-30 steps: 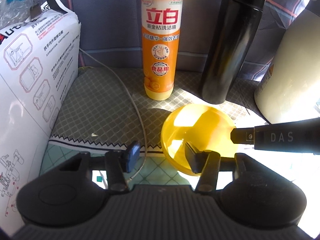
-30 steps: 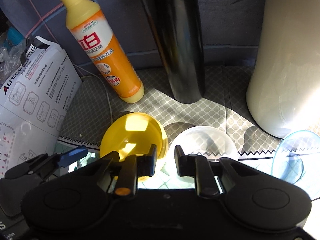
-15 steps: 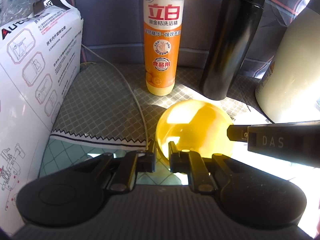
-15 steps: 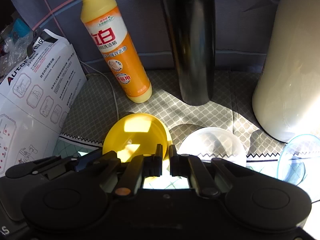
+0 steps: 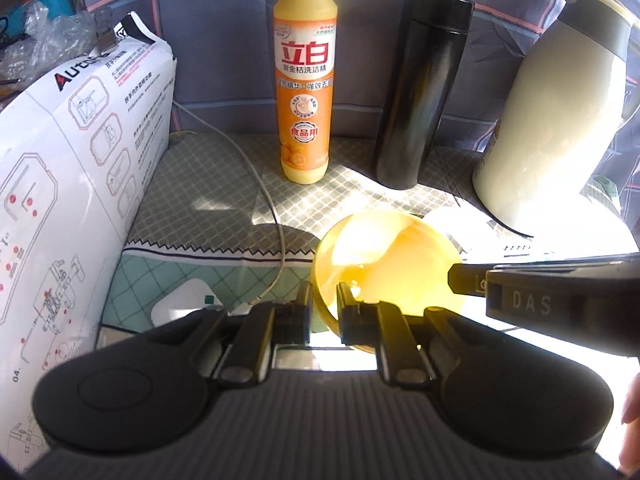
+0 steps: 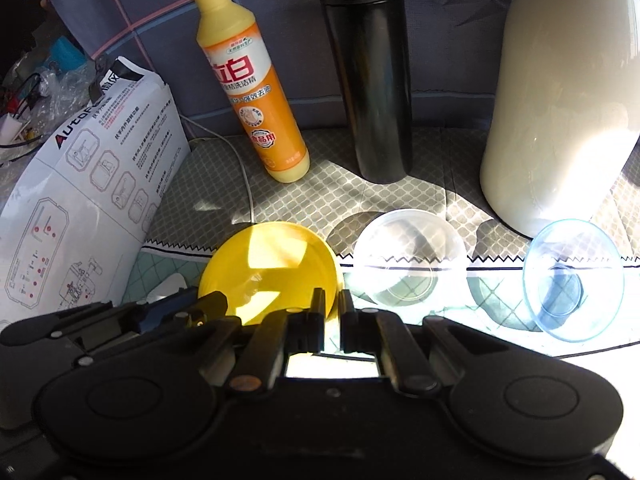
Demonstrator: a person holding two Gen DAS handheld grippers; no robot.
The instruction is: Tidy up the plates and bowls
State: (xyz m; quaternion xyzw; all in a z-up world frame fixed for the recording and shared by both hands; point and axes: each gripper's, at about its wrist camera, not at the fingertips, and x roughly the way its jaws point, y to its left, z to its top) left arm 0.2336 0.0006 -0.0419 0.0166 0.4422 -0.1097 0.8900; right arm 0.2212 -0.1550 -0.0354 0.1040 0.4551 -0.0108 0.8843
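A: Bowls first. Yellow bowl sits front-centre on the cloth, tilted, its near rim pinched by both grippers. Left gripper has fingers closed on the rim at abt 7 o'clock of the bowl in the left wrist view; right gripper is pinching the rim at abt 4 o'clock in the right wrist view.

B: Big stuff round it?

A: Largest: white printed box at 9 o'clock, leaning, just beside the bowl. Then cream jug at 2 o'clock, upright at the back right. Black flask at 12 to 1 o'clock, upright. Orange detergent bottle at 11 o'clock, upright in the left view, looks tilted in the right view (fisheye, prob.).

B: Other bowls?

A: Clear bowl at 3 o'clock of the yellow one, near it; can't tell if rims touch. Blue bowl further right, apart, in front of the jug, tipped.

B: Anything in the way?

A: Thin white cable runs down the mat from 11 o'clock, ending nr the left gripper's fingers. Right gripper's arm, marked DAS, crosses the bowl's right side in the left view.
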